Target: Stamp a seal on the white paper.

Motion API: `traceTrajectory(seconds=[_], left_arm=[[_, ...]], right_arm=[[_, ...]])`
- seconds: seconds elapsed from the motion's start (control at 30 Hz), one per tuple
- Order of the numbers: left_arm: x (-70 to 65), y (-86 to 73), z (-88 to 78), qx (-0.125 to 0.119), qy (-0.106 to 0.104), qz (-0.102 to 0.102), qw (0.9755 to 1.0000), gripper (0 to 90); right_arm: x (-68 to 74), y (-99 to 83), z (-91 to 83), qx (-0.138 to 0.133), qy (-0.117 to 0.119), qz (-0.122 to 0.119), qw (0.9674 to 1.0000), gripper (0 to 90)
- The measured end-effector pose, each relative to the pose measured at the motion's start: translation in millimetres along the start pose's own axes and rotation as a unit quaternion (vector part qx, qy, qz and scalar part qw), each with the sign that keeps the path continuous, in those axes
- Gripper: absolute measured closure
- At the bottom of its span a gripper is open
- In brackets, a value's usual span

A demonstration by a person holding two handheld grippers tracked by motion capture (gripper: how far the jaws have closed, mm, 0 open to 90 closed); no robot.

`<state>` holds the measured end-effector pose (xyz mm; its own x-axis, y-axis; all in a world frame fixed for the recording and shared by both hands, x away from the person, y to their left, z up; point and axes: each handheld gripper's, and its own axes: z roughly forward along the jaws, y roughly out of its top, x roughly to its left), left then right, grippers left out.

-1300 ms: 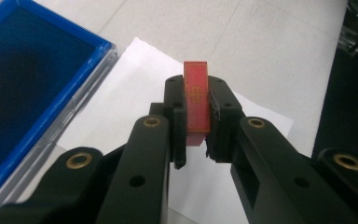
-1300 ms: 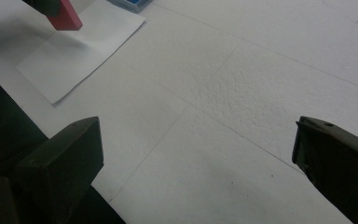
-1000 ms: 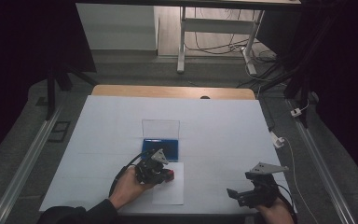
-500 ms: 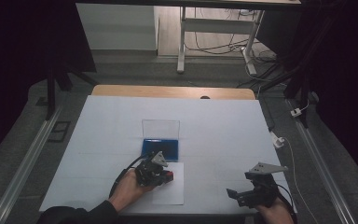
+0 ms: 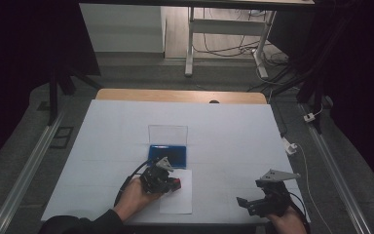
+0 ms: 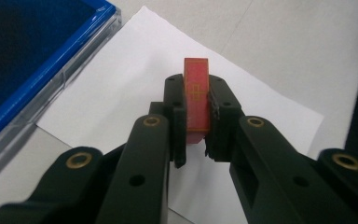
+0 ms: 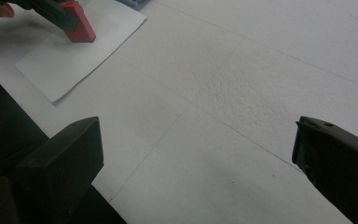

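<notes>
Left gripper (image 6: 196, 122) holds a red block (image 6: 196, 100) over the white paper (image 5: 179, 192).
In the lower middle of the high view the block sits below the blue case (image 5: 168, 155); at lower right the right gripper (image 5: 253, 204) stands wide open over the table (image 5: 233, 141).

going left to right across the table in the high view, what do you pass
left hand-held gripper shut on a red block → white sheet of paper → bare stretch of white table → right hand-held gripper, jaws open
</notes>
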<state>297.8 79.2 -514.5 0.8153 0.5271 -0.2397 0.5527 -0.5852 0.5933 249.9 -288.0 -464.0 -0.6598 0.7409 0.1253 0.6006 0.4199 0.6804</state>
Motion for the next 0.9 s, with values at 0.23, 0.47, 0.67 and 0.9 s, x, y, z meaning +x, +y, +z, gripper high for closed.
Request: traceTrajectory(seconds=[0.23, 0.47, 0.67, 0.9], left_arm=[[-8.2, -0.1, 0.7, 0.002, 0.025, 0.021, 0.9995, 80.2], [-22.1, 0.3, 2.7, 0.006, 0.067, 0.048, 0.9966, 80.2], [-11.1, 0.6, 0.9, 0.006, 0.034, 0.02, 0.9992, 80.1], [-13.1, -1.4, 1.5, -0.002, 0.04, 0.023, 0.9989, 80.0]], right_arm=[[0.0, 0.1, 0.1, 0.0, 0.001, 0.0, 1.0, 2.2], [0.1, 0.5, 0.6, 0.0, 0.001, 0.0, 1.0, 2.2], [0.4, 0.4, 0.4, 0.0, 0.001, 0.0, 1.0, 2.2], [0.3, 0.5, 0.6, 0.001, 0.001, -0.001, 1.0, 2.2]])
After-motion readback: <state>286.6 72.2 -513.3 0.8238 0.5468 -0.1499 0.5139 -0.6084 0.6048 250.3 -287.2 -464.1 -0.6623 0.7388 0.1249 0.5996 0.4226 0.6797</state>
